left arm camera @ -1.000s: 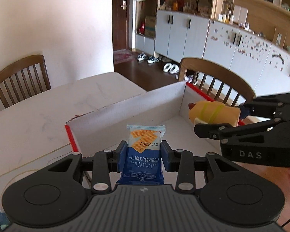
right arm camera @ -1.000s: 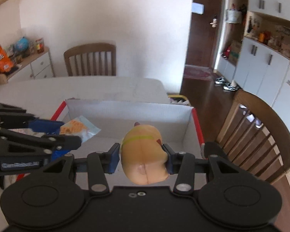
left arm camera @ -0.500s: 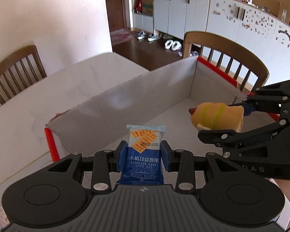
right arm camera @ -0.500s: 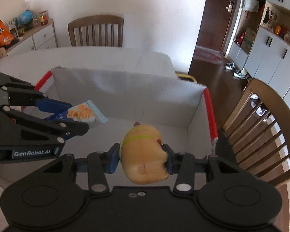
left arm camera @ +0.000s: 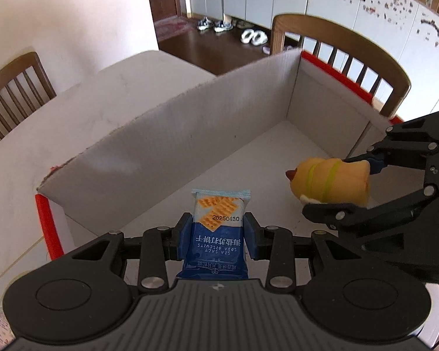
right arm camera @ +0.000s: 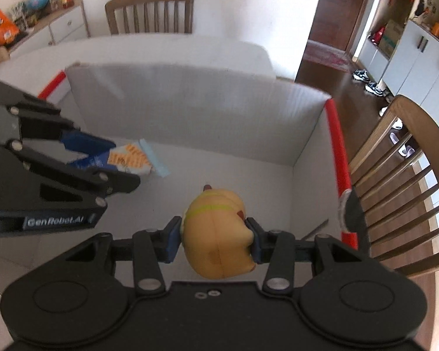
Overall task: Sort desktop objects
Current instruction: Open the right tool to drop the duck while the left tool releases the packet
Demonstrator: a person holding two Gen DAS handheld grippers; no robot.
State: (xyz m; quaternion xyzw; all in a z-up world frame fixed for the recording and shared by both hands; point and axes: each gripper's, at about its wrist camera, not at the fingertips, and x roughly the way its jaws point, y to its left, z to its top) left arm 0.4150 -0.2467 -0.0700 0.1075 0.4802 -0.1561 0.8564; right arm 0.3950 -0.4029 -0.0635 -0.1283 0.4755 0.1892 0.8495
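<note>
My left gripper (left arm camera: 218,234) is shut on a blue and white soda cracker packet (left arm camera: 218,228) and holds it over the floor of a white cardboard box with red edges (left arm camera: 166,146). My right gripper (right arm camera: 213,237) is shut on a yellow hot dog toy (right arm camera: 218,234) and holds it inside the same box (right arm camera: 190,108). In the left wrist view the toy (left arm camera: 330,182) and right gripper (left arm camera: 351,187) are at the right. In the right wrist view the packet (right arm camera: 131,161) and left gripper (right arm camera: 102,161) are at the left.
The box stands on a white table (left arm camera: 73,111). Wooden chairs stand at the table's far side (right arm camera: 149,11) and right side (right arm camera: 409,175). A sideboard with snack bags (right arm camera: 23,29) is at the far left. White cabinets (left arm camera: 365,8) line the back wall.
Both grippers have moved forward and down into the box with their objects still held. The box walls now fill more of both views.
</note>
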